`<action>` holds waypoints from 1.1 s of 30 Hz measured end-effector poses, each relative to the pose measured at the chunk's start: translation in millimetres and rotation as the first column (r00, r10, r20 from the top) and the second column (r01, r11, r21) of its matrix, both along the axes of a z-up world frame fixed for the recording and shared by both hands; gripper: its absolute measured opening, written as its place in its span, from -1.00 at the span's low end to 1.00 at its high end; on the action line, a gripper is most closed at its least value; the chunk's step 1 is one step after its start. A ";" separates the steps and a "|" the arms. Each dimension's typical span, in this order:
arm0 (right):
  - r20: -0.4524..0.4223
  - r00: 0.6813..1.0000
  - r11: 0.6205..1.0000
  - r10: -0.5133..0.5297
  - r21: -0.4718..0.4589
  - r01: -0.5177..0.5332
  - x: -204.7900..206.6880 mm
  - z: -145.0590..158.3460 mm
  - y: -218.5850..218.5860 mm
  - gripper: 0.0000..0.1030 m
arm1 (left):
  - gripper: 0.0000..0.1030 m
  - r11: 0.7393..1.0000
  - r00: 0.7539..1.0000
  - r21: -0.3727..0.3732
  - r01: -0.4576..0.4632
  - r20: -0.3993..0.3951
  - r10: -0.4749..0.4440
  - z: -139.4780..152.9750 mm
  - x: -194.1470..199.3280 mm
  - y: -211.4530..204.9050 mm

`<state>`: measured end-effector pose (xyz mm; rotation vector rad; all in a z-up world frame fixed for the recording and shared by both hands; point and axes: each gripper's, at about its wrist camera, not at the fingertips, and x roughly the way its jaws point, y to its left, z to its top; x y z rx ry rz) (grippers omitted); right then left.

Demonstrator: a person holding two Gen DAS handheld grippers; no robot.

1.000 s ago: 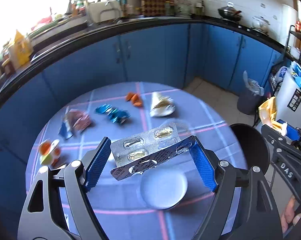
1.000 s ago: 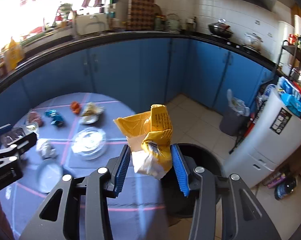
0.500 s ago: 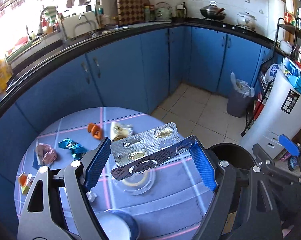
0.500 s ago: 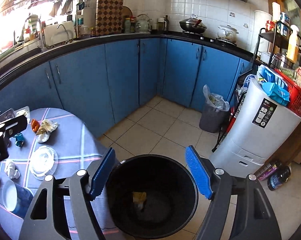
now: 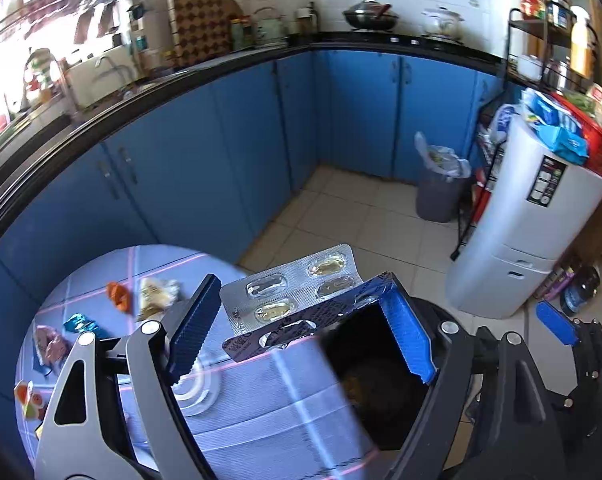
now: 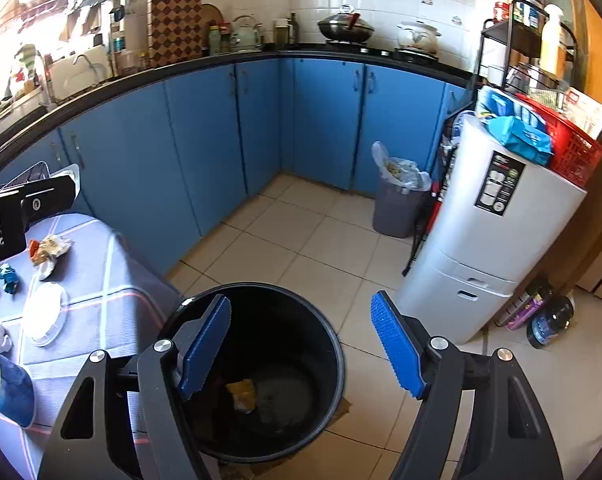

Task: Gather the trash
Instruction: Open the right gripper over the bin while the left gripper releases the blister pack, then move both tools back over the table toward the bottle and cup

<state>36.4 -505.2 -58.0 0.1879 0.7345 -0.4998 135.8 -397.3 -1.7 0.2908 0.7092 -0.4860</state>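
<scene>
A round table (image 6: 101,280) draped in a blue checked cloth stands beside a black trash bin (image 6: 333,344) on the tiled floor, a yellow wrapper (image 6: 241,394) lying at the bin's bottom. The right gripper (image 6: 301,344) hangs over the bin, its jaws wide and empty. The left gripper (image 5: 301,328) clamps a silver blister pack (image 5: 293,288) above the table's edge nearest the bin.
</scene>
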 end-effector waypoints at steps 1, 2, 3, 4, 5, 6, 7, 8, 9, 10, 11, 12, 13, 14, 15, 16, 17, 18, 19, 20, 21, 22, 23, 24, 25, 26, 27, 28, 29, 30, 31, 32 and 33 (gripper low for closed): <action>0.002 1.000 1.000 -0.010 0.000 0.010 -2.4 0.3 -3.6 0.37 | 0.56 1.000 1.000 0.000 0.010 -0.002 -0.010 -0.2 -0.1 -4.4; 0.003 1.000 1.000 -0.016 0.001 0.016 -3.2 0.4 -6.7 0.38 | 0.56 1.000 1.000 -0.001 0.021 -0.006 -0.021 -0.3 -1.0 -8.7; 0.004 1.000 1.000 -0.023 0.004 0.023 -4.9 0.6 -10.7 0.37 | 0.56 0.999 0.999 -0.003 0.033 -0.011 -0.033 -0.7 -2.6 -13.2; 0.006 1.000 1.000 -0.029 0.006 0.029 -6.8 1.0 -14.6 0.37 | 0.57 0.999 0.999 -0.003 0.049 -0.014 -0.049 -1.2 -4.2 -19.9; 0.007 0.999 0.999 -0.034 0.006 0.034 -7.8 0.9 -16.8 0.37 | 0.57 0.998 0.998 -0.002 0.056 -0.015 -0.056 -1.5 -5.5 -23.7; 0.008 0.999 0.999 -0.042 0.006 0.042 -9.2 0.9 -20.0 0.37 | 0.57 0.998 0.998 -0.001 0.062 -0.015 -0.062 -1.9 -5.8 -27.1; 0.010 0.999 0.999 -0.048 0.009 0.048 -10.3 0.8 -23.0 0.37 | 0.57 0.997 0.997 0.001 0.072 -0.016 -0.072 -2.2 -6.5 -32.8; 0.012 0.999 0.999 -0.053 0.012 0.052 -11.4 0.8 -25.2 0.37 | 0.57 0.997 0.997 0.001 0.080 -0.016 -0.079 -2.4 -6.9 -37.4; 0.013 0.998 0.998 -0.057 0.017 0.057 -12.3 0.5 -27.4 0.37 | 0.57 0.996 0.996 0.001 0.084 -0.017 -0.084 -2.3 -7.5 -40.6; 0.014 0.998 0.998 -0.061 0.020 0.061 -13.2 -0.2 -29.2 0.37 | 0.58 0.996 0.996 0.000 0.092 -0.017 -0.092 -2.3 -7.7 -45.4; 0.013 0.998 0.998 -0.064 0.023 0.064 -13.7 -0.9 -31.0 0.37 | 0.59 0.995 0.995 0.000 0.102 -0.015 -0.102 -2.0 -7.9 -50.3; 0.011 0.998 0.998 -0.066 0.026 0.066 -14.1 -1.8 -33.4 0.37 | 0.61 0.994 0.994 0.000 0.109 -0.014 -0.109 -1.5 -8.1 -52.3; 0.009 0.998 0.997 -0.067 0.027 0.067 -14.3 -2.8 -35.2 0.37 | 0.72 0.993 0.993 0.003 0.118 -0.011 -0.118 -1.0 -7.8 -56.1; 0.007 0.998 0.997 -0.068 0.028 0.067 -14.1 -3.4 -36.5 0.37 | 0.88 0.993 0.993 0.003 0.121 -0.005 -0.121 -0.4 -7.6 -58.5; 0.004 0.998 0.997 -0.068 0.027 0.068 -14.5 -4.0 -37.4 0.37 | 0.92 0.993 0.993 -0.002 0.120 0.009 -0.120 0.8 -7.7 -61.0; 0.002 0.998 0.997 -0.068 0.026 0.068 -14.9 -4.4 -38.0 0.37 | 0.92 0.993 0.993 -0.004 0.119 0.018 -0.119 1.2 -7.5 -61.5; 0.000 0.998 0.997 -0.068 0.025 0.068 -15.3 -5.0 -38.5 0.37 | 0.92 0.993 0.992 -0.004 0.121 0.023 -0.121 1.5 -7.5 -62.9; -0.001 0.998 0.997 -0.068 0.025 0.068 -15.4 -5.7 -39.2 0.38 | 0.92 0.993 0.992 -0.001 0.121 0.023 -0.121 1.3 -7.0 -63.9; -0.001 0.998 0.997 -0.070 0.028 0.070 -15.7 -6.2 -40.0 0.37 | 0.92 0.993 0.993 0.001 0.118 0.021 -0.118 0.9 -6.4 -63.7; 0.000 0.998 0.997 -0.070 0.033 0.070 -15.5 -6.8 -40.2 0.37 | 0.92 0.993 0.993 0.000 0.114 0.016 -0.114 0.0 -5.4 -62.7; 0.000 0.998 0.997 -0.067 0.040 0.067 -15.1 -7.2 -40.1 0.38 | 0.92 0.994 0.994 -0.001 0.111 0.012 -0.111 -0.5 -4.4 -61.6; 0.001 0.998 0.997 -0.063 0.048 0.063 -14.3 -7.6 -39.6 0.38 | 0.92 0.994 0.994 -0.001 0.108 0.006 -0.108 -1.1 -3.6 -59.9; 0.001 0.998 0.997 -0.060 0.052 0.060 -13.2 -7.6 -38.7 0.37 | 0.92 0.995 0.994 -0.001 0.105 0.004 -0.105 -1.2 -3.4 -58.3; 0.001 0.998 0.997 -0.056 0.055 0.055 -12.2 -7.3 -37.1 0.37 | 0.92 0.995 0.995 0.001 0.101 0.005 -0.101 -1.2 -3.3 -56.0; 0.003 0.999 0.997 -0.052 0.058 0.052 -11.9 -6.8 -35.8 0.37 | 0.92 0.995 0.995 0.002 0.098 0.007 -0.098 -0.8 -3.6 -54.0; 0.006 0.999 0.997 -0.044 0.061 0.044 -11.1 -5.8 -33.1 0.37 | 0.92 0.995 0.995 0.003 0.095 0.008 -0.095 -0.2 -3.9 -51.5; 0.010 0.999 0.997 -0.037 0.063 0.036 -10.2 -4.4 -30.0 0.37 | 0.92 0.996 0.996 0.003 0.090 0.010 -0.090 0.7 -4.4 -47.9; 0.013 0.999 0.998 -0.030 0.063 0.029 -8.8 -2.8 -26.8 0.37 | 0.92 0.996 0.996 0.001 0.087 0.011 -0.087 1.7 -5.2 -44.3; 0.016 1.000 0.998 -0.023 0.064 0.022 -7.9 -1.1 -23.5 0.37 | 0.92 0.997 0.996 0.000 0.083 0.012 -0.083 2.6 -5.6 -41.2; 0.018 1.000 0.998 -0.017 0.065 0.016 -7.0 0.9 -21.4 0.37 | 0.92 0.997 0.997 -0.001 0.078 0.014 -0.078 3.9 -5.9 -37.4; 0.022 1.000 0.998 -0.007 0.067 0.005 -5.7 3.5 -17.3 0.37 | 0.92 0.998 0.997 -0.004 0.070 0.020 -0.070 6.2 -7.0 -30.8; 0.024 1.000 0.998 0.000 0.068 -0.002 -5.1 4.8 -14.7 0.37 | 0.92 0.998 0.998 -0.005 0.066 0.023 -0.066 7.4 -7.5 -26.1; 0.026 1.000 0.998 0.010 0.069 -0.011 -3.9 7.1 -10.5 0.37 | 0.92 0.998 0.998 -0.005 0.059 0.029 -0.058 8.8 -8.6 -19.9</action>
